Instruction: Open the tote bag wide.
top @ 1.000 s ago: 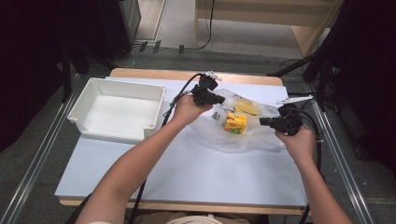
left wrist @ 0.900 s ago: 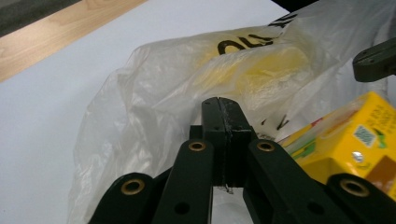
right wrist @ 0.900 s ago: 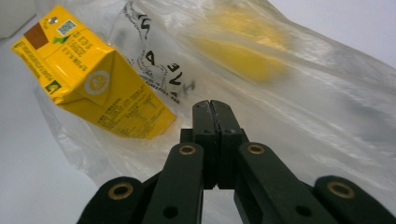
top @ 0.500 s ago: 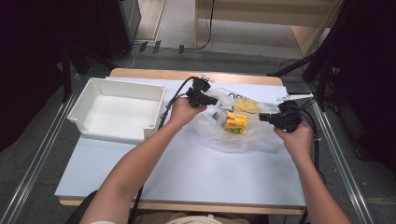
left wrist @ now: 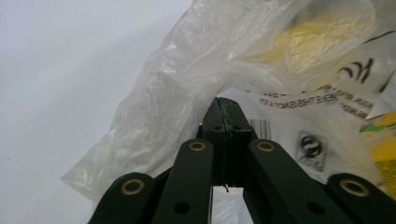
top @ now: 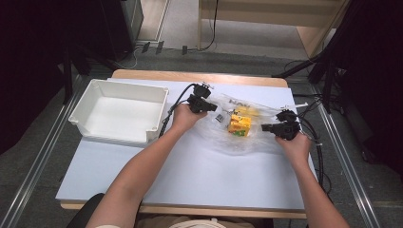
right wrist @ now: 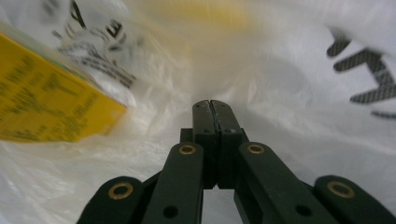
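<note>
Up close, the left gripper point(left wrist: 228, 105) has its two black jaws pressed flat together, and a fold of the clear plastic bag point(left wrist: 187, 79) runs down to their tips, so it looks pinched on the film, though the film between the jaws cannot be made out. At 1 o'clock from the tips a pale yellow round item point(left wrist: 317, 39) shows through the plastic. At 3 o'clock lies printed bag film: a barcode point(left wrist: 259, 128), a round recycling-type mark point(left wrist: 311, 145) and a line of small capitals too blurred to read beyond "THIS IS NOT A".

The right gripper point(right wrist: 213, 106) likewise has its jaws closed tight, with bag film point(right wrist: 280, 93) all around them; whether any of it is caught between them cannot be told. At 10 o'clock sits a yellow carton point(right wrist: 44, 109) with dark print too blurred to read, and large black letters on the film at 2 o'clock are cut off.

From the high view, the bag point(top: 247, 142) lies on the white table top point(top: 190, 175) between the two hands, left gripper point(top: 209, 105) at its 9 o'clock edge, right gripper point(top: 264, 128) at its 3 o'clock edge, the carton point(top: 239, 124) inside. A white bin point(top: 119, 111) stands at the table's 10 o'clock.
</note>
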`<state>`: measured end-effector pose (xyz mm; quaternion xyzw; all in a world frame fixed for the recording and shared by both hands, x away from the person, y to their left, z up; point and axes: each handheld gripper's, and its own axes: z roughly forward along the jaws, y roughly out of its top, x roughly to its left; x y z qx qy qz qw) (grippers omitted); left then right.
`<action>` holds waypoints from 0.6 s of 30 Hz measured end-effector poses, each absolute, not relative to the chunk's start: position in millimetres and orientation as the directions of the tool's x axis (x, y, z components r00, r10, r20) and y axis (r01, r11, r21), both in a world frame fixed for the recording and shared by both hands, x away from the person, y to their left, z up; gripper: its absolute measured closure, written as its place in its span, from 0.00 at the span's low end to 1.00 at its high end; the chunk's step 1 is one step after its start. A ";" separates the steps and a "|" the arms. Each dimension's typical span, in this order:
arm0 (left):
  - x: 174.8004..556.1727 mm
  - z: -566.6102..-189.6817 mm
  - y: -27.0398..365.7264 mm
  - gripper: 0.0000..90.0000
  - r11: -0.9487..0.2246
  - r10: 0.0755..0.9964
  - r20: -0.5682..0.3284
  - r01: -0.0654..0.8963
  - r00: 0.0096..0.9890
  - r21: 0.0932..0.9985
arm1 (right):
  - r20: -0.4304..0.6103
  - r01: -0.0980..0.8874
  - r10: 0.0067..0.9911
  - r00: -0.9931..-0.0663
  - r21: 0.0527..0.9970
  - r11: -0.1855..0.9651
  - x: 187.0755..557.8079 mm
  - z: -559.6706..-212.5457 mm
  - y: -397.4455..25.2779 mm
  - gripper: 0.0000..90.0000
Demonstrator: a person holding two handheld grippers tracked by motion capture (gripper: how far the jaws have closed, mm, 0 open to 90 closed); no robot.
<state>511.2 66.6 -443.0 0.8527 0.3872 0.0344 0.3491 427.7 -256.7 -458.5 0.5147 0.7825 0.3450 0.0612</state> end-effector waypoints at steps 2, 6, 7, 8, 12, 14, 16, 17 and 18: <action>512.4 -446.7 67.0 1.00 -0.456 0.692 -0.209 0.643 0.691 0.616 | 0.256 0.764 0.849 -0.463 0.600 0.237 425.8 -464.3 -256.9 1.00; 515.1 -452.6 68.7 1.00 -0.455 0.710 -0.199 0.656 0.676 0.603 | 0.258 0.775 0.856 -0.448 0.589 0.228 421.1 -473.0 -262.2 1.00; 515.7 -453.3 69.0 1.00 -0.450 0.712 -0.204 0.659 0.672 0.603 | 0.259 0.775 0.856 -0.447 0.590 0.225 420.1 -473.2 -263.9 1.00; 516.7 -454.3 70.0 1.00 -0.454 0.715 -0.197 0.660 0.671 0.598 | 0.259 0.776 0.857 -0.446 0.589 0.226 419.2 -473.2 -265.6 1.00; 519.6 -458.1 71.6 1.00 -0.447 0.744 -0.179 0.678 0.644 0.584 | 0.247 0.775 0.867 -0.433 0.592 0.219 412.8 -473.6 -276.3 1.00; 521.3 -459.3 73.1 1.00 -0.428 0.757 -0.191 0.696 0.625 0.577 | 0.245 0.782 0.878 -0.412 0.590 0.202 409.7 -473.7 -283.6 1.00; 522.8 -459.2 74.4 1.00 -0.413 0.770 -0.193 0.705 0.608 0.576 | 0.242 0.784 0.883 -0.403 0.589 0.196 407.5 -473.8 -289.4 1.00; 523.4 -459.2 74.8 1.00 -0.409 0.775 -0.189 0.707 0.603 0.577 | 0.239 0.784 0.886 -0.398 0.589 0.194 406.3 -473.9 -292.5 1.00; 523.9 -459.0 75.5 1.00 -0.406 0.779 -0.186 0.708 0.599 0.578 | 0.238 0.789 0.890 -0.388 0.585 0.188 404.8 -473.5 -295.3 1.00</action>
